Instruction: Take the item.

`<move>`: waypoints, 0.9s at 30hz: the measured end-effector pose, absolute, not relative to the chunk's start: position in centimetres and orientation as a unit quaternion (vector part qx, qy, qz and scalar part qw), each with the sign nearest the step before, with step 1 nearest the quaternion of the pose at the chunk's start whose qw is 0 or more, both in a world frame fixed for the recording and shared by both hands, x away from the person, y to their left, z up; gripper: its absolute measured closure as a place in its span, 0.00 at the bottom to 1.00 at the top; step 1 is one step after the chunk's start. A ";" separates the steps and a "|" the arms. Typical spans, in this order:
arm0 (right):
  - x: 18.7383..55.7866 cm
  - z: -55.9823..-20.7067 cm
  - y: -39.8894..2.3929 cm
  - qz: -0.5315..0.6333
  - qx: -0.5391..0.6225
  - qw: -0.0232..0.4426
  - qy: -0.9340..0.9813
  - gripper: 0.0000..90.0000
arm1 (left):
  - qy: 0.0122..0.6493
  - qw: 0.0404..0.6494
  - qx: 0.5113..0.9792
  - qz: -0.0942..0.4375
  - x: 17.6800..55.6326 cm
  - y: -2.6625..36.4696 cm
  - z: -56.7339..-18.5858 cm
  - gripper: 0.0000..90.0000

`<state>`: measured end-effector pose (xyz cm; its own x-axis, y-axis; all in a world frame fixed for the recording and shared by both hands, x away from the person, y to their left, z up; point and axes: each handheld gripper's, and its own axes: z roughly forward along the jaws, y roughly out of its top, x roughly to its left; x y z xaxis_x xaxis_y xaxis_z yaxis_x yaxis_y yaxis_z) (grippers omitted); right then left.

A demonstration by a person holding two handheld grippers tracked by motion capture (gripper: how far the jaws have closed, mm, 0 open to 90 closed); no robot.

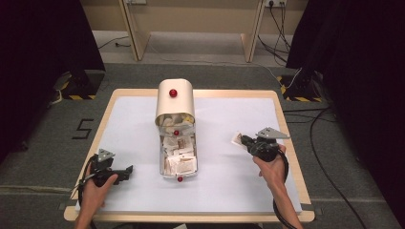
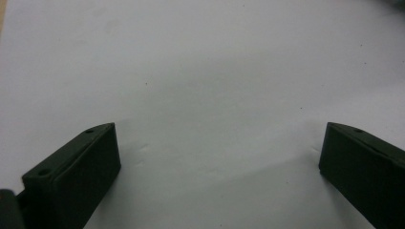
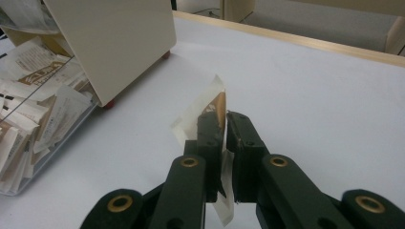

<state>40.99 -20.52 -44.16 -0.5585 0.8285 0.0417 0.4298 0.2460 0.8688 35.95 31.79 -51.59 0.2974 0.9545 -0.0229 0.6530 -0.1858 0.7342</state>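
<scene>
A cream bread-bin style box (image 1: 175, 100) with red knobs stands mid-table, its clear drawer (image 1: 178, 160) pulled toward me and full of several small paper sachets (image 1: 180, 162). My right gripper (image 1: 241, 140) hovers to the right of the box, shut on a white and brown sachet (image 3: 206, 112) that sticks up between its jaws. The box's side (image 3: 114, 43) and the drawer's sachets (image 3: 43, 109) lie to the left in the right gripper view. My left gripper (image 1: 128, 170) rests low at the front left, open, with only bare white table (image 2: 215, 105) between its jaws.
The white mat (image 1: 229, 176) covers a wooden-edged table (image 1: 296, 157). Cables (image 1: 320, 157) trail on the grey floor to the right. Wooden legs (image 1: 136, 38) of another table and dark curtains stand behind.
</scene>
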 end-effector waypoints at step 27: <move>41.3 -46.7 -18.5 0.433 0.406 0.193 0.781 0.93 | 0.547 0.329 0.735 0.229 35.9 31.8 -51.6 0.00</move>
